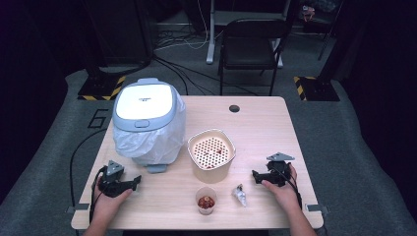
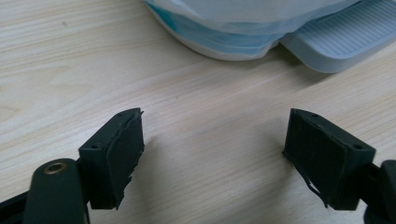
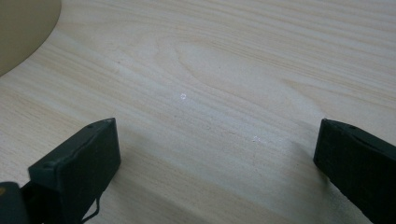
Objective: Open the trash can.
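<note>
Both grippers rest on the table, probably waiting: the left gripper released beside the bin, the right gripper released near the foil wrapper and paper cup

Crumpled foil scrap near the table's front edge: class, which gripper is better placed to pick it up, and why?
Right. The right gripper rests just beside the foil scrap, jaws open with nothing between them. The left gripper lies beyond the cup.
</note>
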Motion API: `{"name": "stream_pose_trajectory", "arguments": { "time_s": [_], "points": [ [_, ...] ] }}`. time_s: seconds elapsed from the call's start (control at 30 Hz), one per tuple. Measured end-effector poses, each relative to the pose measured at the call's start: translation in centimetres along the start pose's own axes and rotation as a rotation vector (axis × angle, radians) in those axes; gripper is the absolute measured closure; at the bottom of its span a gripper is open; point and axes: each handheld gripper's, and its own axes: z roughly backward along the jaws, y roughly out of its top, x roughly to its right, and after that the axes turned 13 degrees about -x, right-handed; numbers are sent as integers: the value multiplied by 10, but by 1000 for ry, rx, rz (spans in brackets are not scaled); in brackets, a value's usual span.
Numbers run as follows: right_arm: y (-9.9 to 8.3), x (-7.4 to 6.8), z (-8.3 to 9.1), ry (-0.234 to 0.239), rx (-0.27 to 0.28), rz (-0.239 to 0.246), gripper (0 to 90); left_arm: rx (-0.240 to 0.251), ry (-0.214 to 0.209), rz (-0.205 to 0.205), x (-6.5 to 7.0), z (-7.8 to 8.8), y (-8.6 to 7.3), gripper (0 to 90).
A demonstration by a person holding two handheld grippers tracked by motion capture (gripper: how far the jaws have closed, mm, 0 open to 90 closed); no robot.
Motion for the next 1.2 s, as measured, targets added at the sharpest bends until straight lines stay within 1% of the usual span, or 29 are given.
{"name": "stream_pose_trajectory", "arguments": {
  "time_s": [0.03, 0.07, 0.2, 0.23, 0.3, 0.4, 0.43, 0.47, 0.5, 0.53, 0.57, 0.6, 0.63, 0.67, 0.7, 0.73, 0.77, 0.83, 0.9, 0.97, 1.0, 1.03, 1.07, 1.1, 1.13, 1.17, 1.2],
  "points": [
    [0, 0, 0, 1, 0, 0, 0, -7, -4, -8, 1, 1, 1, 212],
    [0, 0, 0, 1, 0, 0, 0, 7, -5, -8, 2, 0, 0, 226],
    [0, 0, 0, 0, 0, 1, 0, -3, -17, -17, 4, 1, 0, 273],
    [0, 0, 0, 0, 0, 0, 0, 12, -13, -23, 5, 0, 0, 282],
    [0, 0, 0, 0, 0, 0, 0, 8, -18, -28, 5, 1, 0, 292],
    [0, 0, 0, 1, 0, 0, 0, 4, -61, -37, 6, 1, 2, 317],
    [0, 0, 0, 1, 0, 0, 0, 4, -61, -37, 6, 1, 2, 330],
    [0, 0, 0, 0, 0, 1, 1, 7, -95, -36, 8, 2, 2, 341],
    [0, 0, 0, 0, 0, 0, 1, 9, -100, -47, 10, 3, 3, 345],
    [0, 0, 0, 0, 1, 0, 1, 32, -97, -47, 13, 3, 4, 357],
    [0, 0, 0, 0, 1, 0, 1, 32, -97, -47, 13, 3, 4, 365],
    [0, 0, 0, 0, 1, 0, 0, 56, -112, -43, 18, 6, 6, 366],
    [0, 0, 0, 0, 1, 0, 1, 70, -128, -37, 21, 7, 8, 366],
    [0, 0, 0, 0, 1, 0, 1, 70, -128, -37, 21, 7, 8, 366],
    [0, 0, 0, 0, 1, 1, 0, 71, -140, -39, 23, 7, 9, 366],
    [0, 0, 0, 0, 1, 0, 0, 79, -143, -43, 24, 7, 10, 366],
    [0, 0, 0, 0, 1, 0, 0, 71, -151, -48, 25, 7, 11, 366],
    [0, 0, 0, 0, 1, 0, 0, 84, -164, -50, 27, 5, 12, 366],
    [0, 0, 0, 0, 1, 0, 0, 74, -184, -60, 28, 4, 13, 375],
    [0, 0, 0, 0, 1, 1, 1, 89, -206, -54, 31, 3, 14, 394],
    [0, 0, 0, -1, 0, 1, 1, 90, -207, -60, 32, 4, 15, 402],
    [-1, 0, 0, 0, 0, -1, 0, 86, -214, -59, 33, 4, 15, 405],
    [-1, -1, 0, -2, 2, -9, 1, 114, -225, -32, 35, 3, 16, 412],
    [-1, -1, 0, -2, 2, -9, 1, 118, -227, -34, 36, 4, 16, 425],
    [-1, -1, 0, -1, 2, -9, 1, 110, -224, -45, 35, 4, 16, 429],
    [-1, -1, 0, -1, 2, -7, 1, 108, -233, -53, 36, 5, 17, 432],
    [-1, -1, 0, -1, 2, -7, 1, 111, -229, -52, 36, 4, 18, 432]
  ]
}}
